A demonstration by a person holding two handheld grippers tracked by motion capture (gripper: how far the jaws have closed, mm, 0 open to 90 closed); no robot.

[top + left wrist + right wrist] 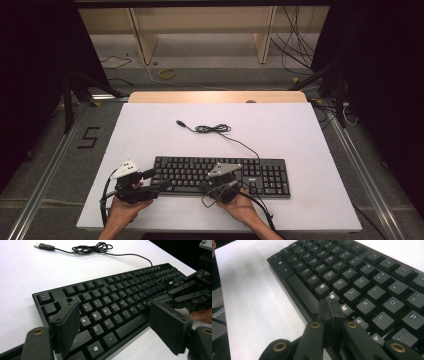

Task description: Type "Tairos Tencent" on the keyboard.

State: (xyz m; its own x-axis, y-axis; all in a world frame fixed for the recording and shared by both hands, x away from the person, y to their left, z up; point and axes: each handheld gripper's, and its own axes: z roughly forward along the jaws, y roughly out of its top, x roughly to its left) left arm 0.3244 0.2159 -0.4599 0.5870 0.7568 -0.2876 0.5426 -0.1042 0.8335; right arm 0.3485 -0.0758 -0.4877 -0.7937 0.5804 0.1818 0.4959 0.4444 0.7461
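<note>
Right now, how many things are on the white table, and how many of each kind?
Keyboard: 1
Grippers: 2, the left gripper open, the right gripper shut, its tip at the keys
Total: 3, on the white table

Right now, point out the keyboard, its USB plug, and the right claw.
keyboard (260, 175): high view, on its right-hand keys.
USB plug (45, 246): left gripper view, on the plug's body.
right claw (331, 311): right gripper view, where the shut jaws meet.

- A lab recording bay: a white table between black curtains.
- Loose cables on the far floor.
- A taped floor mark at left.
</note>
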